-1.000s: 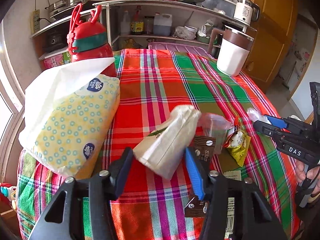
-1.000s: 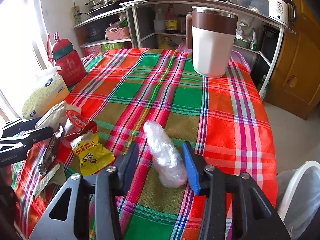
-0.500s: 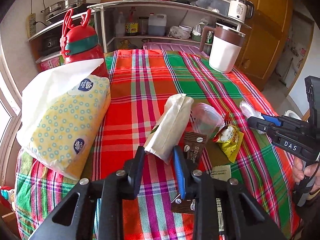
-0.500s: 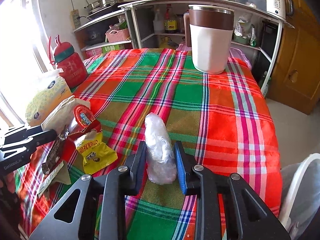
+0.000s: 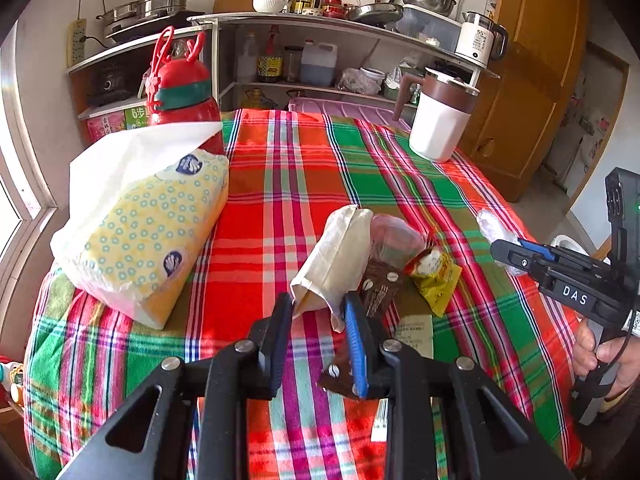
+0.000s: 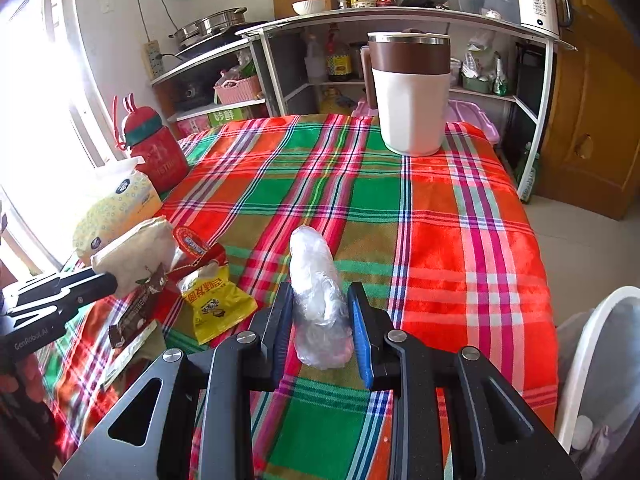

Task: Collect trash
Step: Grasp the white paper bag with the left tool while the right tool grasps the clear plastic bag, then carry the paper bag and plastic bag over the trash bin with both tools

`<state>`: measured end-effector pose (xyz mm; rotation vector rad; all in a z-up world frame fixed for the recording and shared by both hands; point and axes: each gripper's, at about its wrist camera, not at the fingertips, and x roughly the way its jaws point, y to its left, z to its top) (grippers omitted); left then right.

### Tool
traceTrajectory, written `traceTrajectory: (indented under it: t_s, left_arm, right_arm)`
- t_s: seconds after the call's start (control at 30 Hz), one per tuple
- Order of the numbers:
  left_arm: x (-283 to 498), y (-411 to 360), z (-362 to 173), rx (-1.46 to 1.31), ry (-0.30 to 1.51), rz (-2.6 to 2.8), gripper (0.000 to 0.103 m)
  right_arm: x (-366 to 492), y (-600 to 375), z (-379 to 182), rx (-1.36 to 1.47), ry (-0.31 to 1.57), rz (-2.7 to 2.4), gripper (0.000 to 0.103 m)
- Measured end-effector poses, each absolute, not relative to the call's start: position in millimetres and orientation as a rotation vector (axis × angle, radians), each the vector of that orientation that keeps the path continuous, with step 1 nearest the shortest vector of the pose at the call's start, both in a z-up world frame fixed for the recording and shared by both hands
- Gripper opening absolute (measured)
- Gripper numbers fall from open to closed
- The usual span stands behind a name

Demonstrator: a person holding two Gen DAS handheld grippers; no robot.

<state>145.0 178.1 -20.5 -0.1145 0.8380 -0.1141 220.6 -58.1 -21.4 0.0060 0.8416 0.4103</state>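
Note:
My left gripper [image 5: 318,302] is shut on the near end of a white paper bag [image 5: 340,256], which slants away over the plaid tablecloth [image 5: 288,184]. Beside the bag lie a clear plastic cup [image 5: 396,240], a brown sachet [image 5: 378,288] and a yellow snack packet [image 5: 434,276]. My right gripper [image 6: 320,296] is shut on a crumpled wad of clear plastic wrap [image 6: 316,276] resting on the cloth. The right wrist view shows the left gripper [image 6: 100,280] holding the paper bag [image 6: 136,252] at the left, next to the yellow packet [image 6: 216,300].
A yellow tissue pack [image 5: 148,232] and a red bottle [image 5: 184,96] stand at the table's left. A white and brown mug [image 6: 412,104] stands at the far edge. A white-rimmed bin [image 6: 592,360] sits beside the table's right edge. Kitchen shelves stand behind.
Both grippers stood open around their items a second ago. Each has closed, the left on the paper bag and the right on the plastic wad. The left view has drawn back a little.

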Motion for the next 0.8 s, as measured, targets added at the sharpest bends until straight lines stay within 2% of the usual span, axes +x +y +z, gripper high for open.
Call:
traceTrajectory:
  t_s: [0.1, 0.17, 0.33, 0.5, 0.57, 0.67, 0.8]
  left_arm:
    - [144.9, 181.4, -24.1, -0.119, 0.847, -0.101, 0.045]
    - [148.0, 182.8, -23.2, -0.108, 0.848, -0.089, 0.068]
    - [166.1, 183.6, -23.6, -0.105, 0.857, -0.08, 0.07]
    - [181.6, 177.2, -34.9, -0.111, 0.89, -0.099, 0.066]
    - [181.7, 175.5, -34.6, -0.116, 0.891, -0.105, 0.046]
    - [181.3, 173.1, -31.8, -0.097, 0.887, -0.089, 0.033]
    - [176.7, 169.5, -24.4, -0.075, 0.875, -0.085, 0.028]
  right_arm:
    - [219.2, -58.4, -22.5, 0.01, 0.845, 0.412, 0.029]
    - [217.9, -58.8, -22.8, 0.014, 0.846, 0.41, 0.029]
    - [218.7, -60.0, -23.0, 0.021, 0.848, 0.408, 0.029]
    - [220.4, -61.1, -25.7, 0.03, 0.858, 0.402, 0.029]
    - [220.4, -61.8, -26.0, 0.033, 0.858, 0.4, 0.029]
    - [219.5, -62.8, -26.0, 0.037, 0.858, 0.396, 0.029]
    - [216.0, -64.5, -23.2, 0.041, 0.849, 0.397, 0.029]
